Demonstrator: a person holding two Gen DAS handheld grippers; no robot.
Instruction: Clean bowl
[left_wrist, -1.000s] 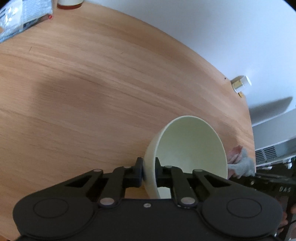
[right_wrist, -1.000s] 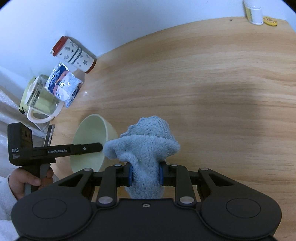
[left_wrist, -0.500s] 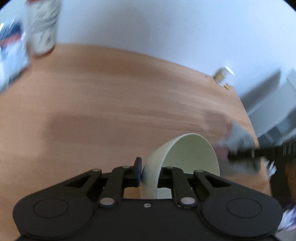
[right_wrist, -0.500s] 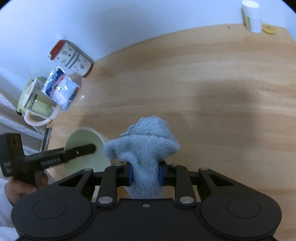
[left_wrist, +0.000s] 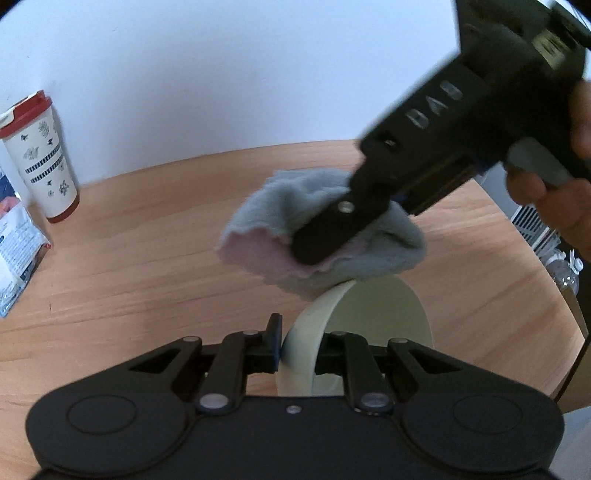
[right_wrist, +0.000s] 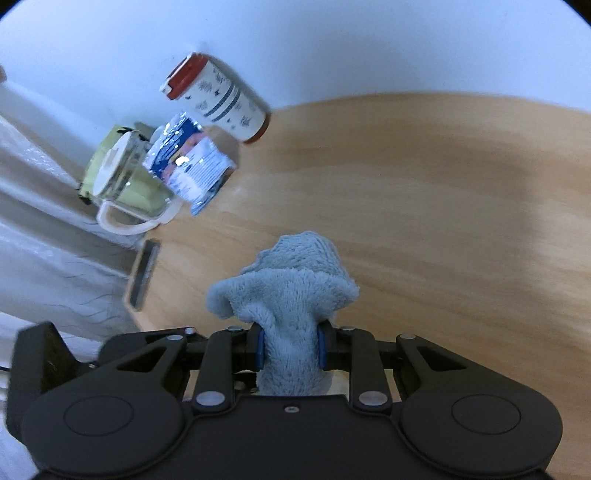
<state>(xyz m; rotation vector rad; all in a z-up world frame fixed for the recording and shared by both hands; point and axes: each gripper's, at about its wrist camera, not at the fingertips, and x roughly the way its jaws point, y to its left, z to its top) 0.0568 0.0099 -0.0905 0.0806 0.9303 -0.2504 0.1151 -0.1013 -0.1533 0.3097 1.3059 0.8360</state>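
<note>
The left gripper (left_wrist: 298, 345) pinches the wall of the pale bowl (left_wrist: 373, 325) between its fingers, one outside and one inside, holding it tipped on edge above the wooden table (left_wrist: 147, 258). Just beyond those fingers, the right gripper (right_wrist: 290, 349) clamps a fluffy blue cloth (right_wrist: 291, 295), which meets the bowl's upper rim.

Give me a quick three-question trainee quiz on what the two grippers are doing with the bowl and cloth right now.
1. True or false: the left gripper is shut on the rim of the bowl.
2. What does the right gripper hold? A) sponge B) cloth C) cup
3. Fill in: seen from the left wrist, the cloth is at the bowl's ____ edge.

Key: 1 true. 2 B, the blue cloth. 3 upper; the frame is too blurred to tell whether they touch.
</note>
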